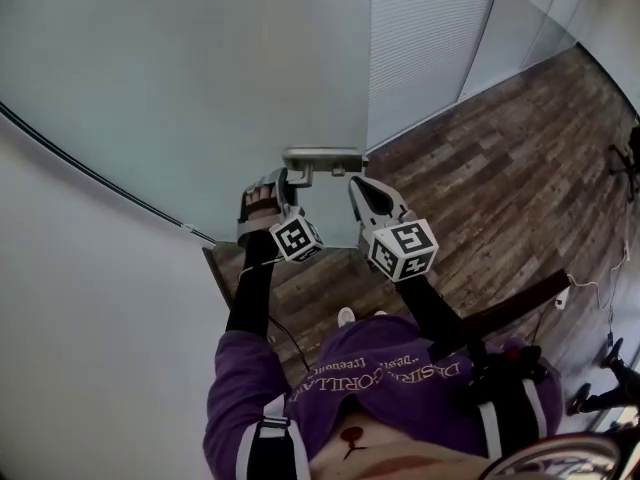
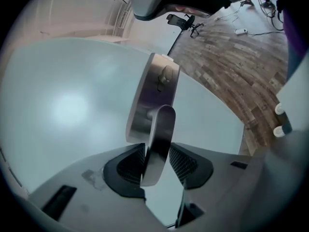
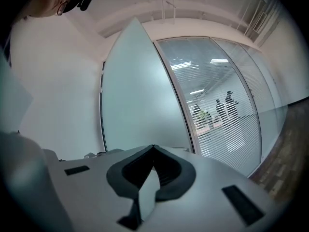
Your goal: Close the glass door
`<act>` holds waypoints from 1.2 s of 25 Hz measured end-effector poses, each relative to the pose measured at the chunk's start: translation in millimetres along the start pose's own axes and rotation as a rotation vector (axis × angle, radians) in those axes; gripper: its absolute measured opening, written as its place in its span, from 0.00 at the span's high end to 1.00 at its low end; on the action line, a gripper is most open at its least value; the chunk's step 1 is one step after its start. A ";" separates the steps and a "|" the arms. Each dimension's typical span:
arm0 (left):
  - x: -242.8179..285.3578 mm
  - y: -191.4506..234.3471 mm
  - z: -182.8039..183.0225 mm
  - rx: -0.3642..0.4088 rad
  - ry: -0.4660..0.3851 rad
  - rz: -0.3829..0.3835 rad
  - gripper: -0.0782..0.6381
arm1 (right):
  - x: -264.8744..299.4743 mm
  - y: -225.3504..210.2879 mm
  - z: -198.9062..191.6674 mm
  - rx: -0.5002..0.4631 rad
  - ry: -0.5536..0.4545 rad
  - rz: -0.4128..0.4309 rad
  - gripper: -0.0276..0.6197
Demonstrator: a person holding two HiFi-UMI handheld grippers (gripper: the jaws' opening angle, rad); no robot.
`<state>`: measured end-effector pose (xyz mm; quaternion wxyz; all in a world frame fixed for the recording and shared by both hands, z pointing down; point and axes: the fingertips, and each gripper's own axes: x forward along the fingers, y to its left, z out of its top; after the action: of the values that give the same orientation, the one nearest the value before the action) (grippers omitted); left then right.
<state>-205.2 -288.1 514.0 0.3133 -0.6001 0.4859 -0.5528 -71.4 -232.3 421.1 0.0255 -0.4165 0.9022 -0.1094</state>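
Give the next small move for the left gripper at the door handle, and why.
Probably close the left gripper on the handle lever. The lever already stands between its fingers, with a gap showing on one side, so it does not look gripped yet.

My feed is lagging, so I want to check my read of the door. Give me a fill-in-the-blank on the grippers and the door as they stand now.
1. The left gripper has the glass door's metal ____ between its open jaws.
2. The right gripper's jaws are ____, with nothing between them.
3. The floor beside the door is laid in ____ planks.
Missing words: handle; shut; wooden.
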 end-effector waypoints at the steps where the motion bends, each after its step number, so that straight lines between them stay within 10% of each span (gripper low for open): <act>1: -1.2 -0.1 1.5 -0.004 -0.013 0.005 0.71 | -1.3 0.0 -3.0 0.001 0.004 -0.008 0.96; 14: -2.7 -4.5 11.2 -0.006 -0.107 -0.037 0.74 | -5.0 -0.6 -17.0 0.029 -0.018 -0.094 0.96; 30: 4.1 -19.7 -0.1 -0.019 0.008 -0.171 0.75 | -12.4 2.2 -42.4 -0.018 0.017 -0.163 0.96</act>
<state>-200.9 -285.4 533.5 0.2576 -0.6402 0.4391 -0.5753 -70.7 -214.1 461.4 0.0050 -0.4878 0.8664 -0.1067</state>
